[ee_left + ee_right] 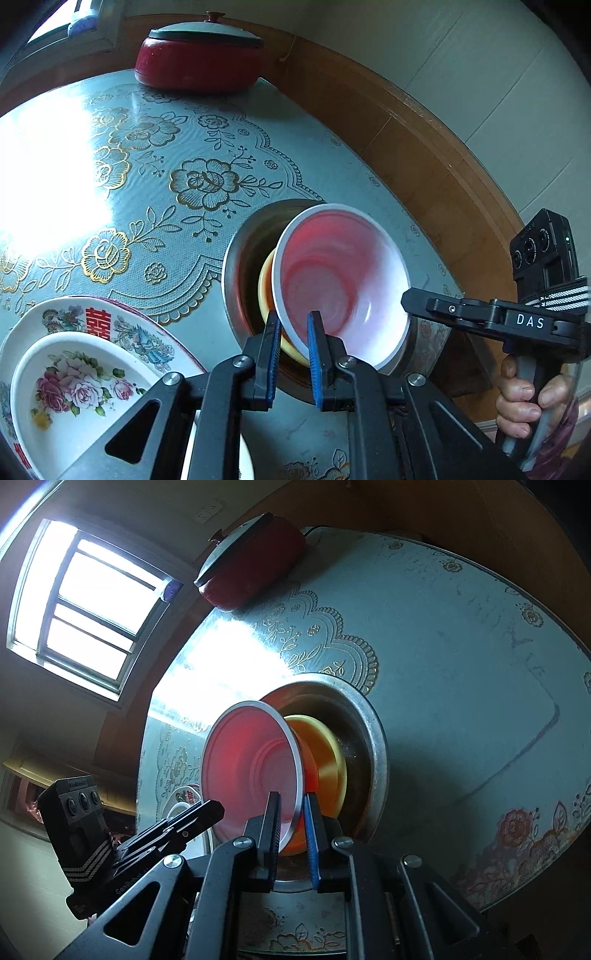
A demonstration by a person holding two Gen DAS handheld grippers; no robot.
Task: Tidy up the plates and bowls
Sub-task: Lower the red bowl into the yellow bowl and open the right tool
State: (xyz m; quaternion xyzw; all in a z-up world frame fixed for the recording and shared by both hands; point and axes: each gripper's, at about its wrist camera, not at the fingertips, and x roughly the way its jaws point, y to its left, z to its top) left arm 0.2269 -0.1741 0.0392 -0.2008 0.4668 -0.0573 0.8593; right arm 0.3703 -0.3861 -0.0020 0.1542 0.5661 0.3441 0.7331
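left gripper (292,334): black jaws with blue ribbed pads, clamped tight on the near rim of the white-rimmed bowl (341,282)
right gripper (291,825): same build, jaws pinched on the same bowl's rim at another spot; thin rim sits between the pads
white-rimmed bowl: round, smooth, glossy, pinkish-red glow inside, tilted steeply, held over the steel basin (240,266)
yellow bowl (328,764): round, matte plastic look, orange-yellow, lies inside the basin right behind the held bowl; contact between them cannot be told
steel basin: wide round metal, dull brushed wall, flat rim, sits on the table
table (184,177): round, pale grey-blue embossed cover, gold and dark flower outlines, wooden edge
oval plate (122,325): white ceramic, red character and painted birds, near left of the basin
floral dish (66,391): white, glossy, pink rose print, rests on the oval plate
red pot (195,62): squat, rounded, grey lid with knob, far edge of table
hand (524,402): wraps the right gripper's handle
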